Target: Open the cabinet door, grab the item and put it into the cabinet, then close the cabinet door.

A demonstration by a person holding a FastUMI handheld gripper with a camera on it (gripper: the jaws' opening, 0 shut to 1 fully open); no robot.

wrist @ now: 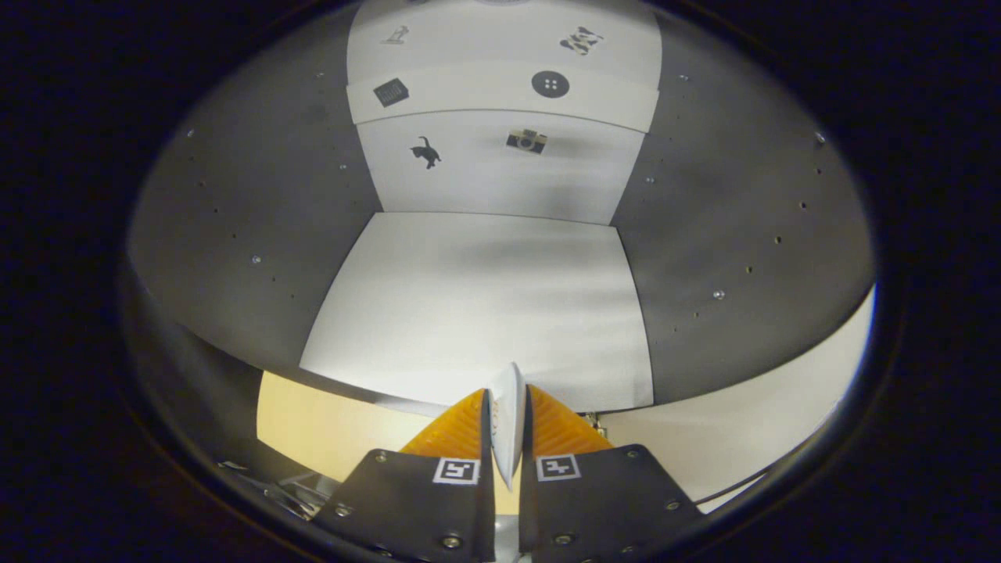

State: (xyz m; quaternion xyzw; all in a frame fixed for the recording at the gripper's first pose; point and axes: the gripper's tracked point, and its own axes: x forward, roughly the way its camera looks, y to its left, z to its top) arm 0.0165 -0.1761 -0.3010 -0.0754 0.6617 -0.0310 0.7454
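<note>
1. The gripper [507, 414] points into the open cabinet [235, 234], and its two fingers are pressed together on a thin white item [508, 426], seen edge-on.
2. The item is flat and smooth, tapering to a point at its far end, which pokes just past the fingertips toward 12 o'clock. What it is cannot be told from this edge.
3. The finger pads [461, 430] are ribbed; behind them sit dark flat plates with screws, each carrying a small square black-and-white marker.
4. The cabinet's side walls, at 9 and 3 o'clock of the fingers, are dark, matte and dotted with rows of small holes and pegs.
5. Its floor [477, 305] is a smooth white panel stretching ahead of the fingers at 12 o'clock, bare, with soft shadows across it.
6. The back wall [500, 168] is white too, stepped in bands, with small stickers: a black cat [426, 152], a camera [526, 141], a round button [550, 84] and a dark square [391, 92].
7. A pale cream surface [313, 426] lies below the cabinet's front edge, at 8 and 4 o'clock of the fingers.
</note>
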